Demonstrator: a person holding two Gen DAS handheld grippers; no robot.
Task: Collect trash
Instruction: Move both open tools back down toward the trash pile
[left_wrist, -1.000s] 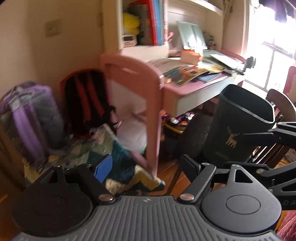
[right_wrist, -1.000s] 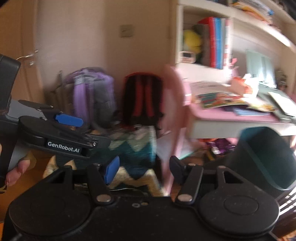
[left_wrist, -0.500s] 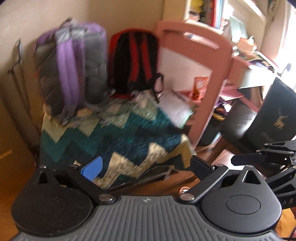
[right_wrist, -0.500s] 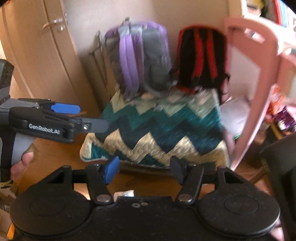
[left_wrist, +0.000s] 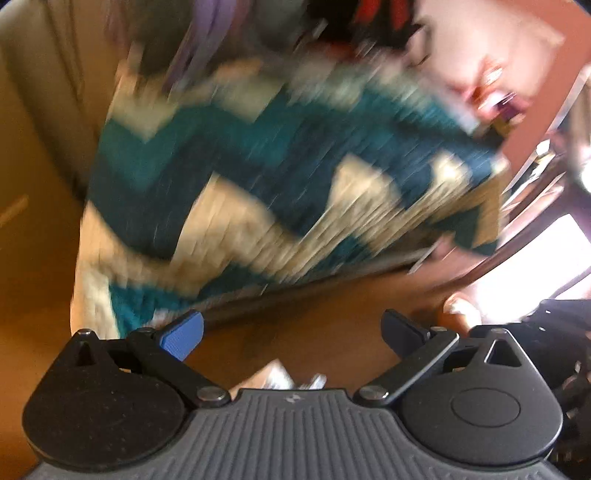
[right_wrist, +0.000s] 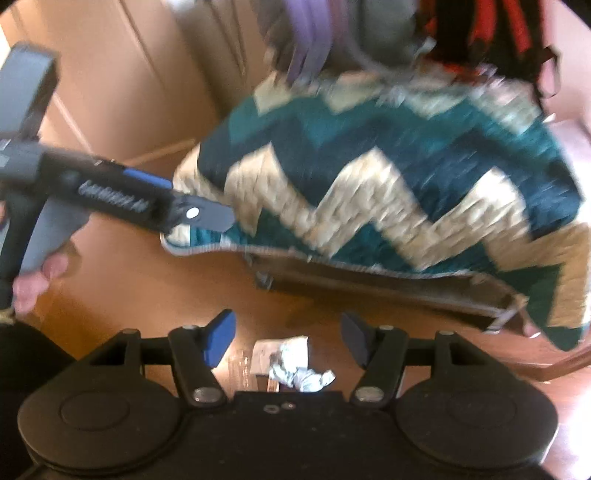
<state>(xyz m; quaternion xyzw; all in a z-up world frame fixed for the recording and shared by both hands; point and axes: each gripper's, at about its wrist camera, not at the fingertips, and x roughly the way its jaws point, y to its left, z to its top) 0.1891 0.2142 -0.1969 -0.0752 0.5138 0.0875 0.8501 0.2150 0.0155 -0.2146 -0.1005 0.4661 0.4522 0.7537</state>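
Both views have swung down hard: a second ago they looked across the room at the pink desk, the shelves and the dark bin, and now they stare at the wooden floor in front of the zigzag blanket.

Left wrist view first. It's badly smeared, so take this loosely. The left gripper has just been opening its jaws and they now stand as wide as they go, with nothing between them. The blanket fills the top of the picture, draped over something low. At the bottom, just peeking over the gripper's body, is a pale crinkly bit that I'd guess is the trash, though it's too blurred to be sure. A fingertip shows at the right edge, next to the other tool.

Right wrist view is sharper. The right gripper has its jaws parted a fair way, opening slightly further just now, and empty. Lying on the floor right below the gap is the crumpled wrapper, whitish-silver, with what looks like a clear plastic scrap beside it on the left. The pads aren't touching either one. The left gripper shows up at the left edge, pointing toward the blanket's corner, with a hand gripping its handle.

So I'd say the search is over and the pickup is about to start. Nothing collected yet.
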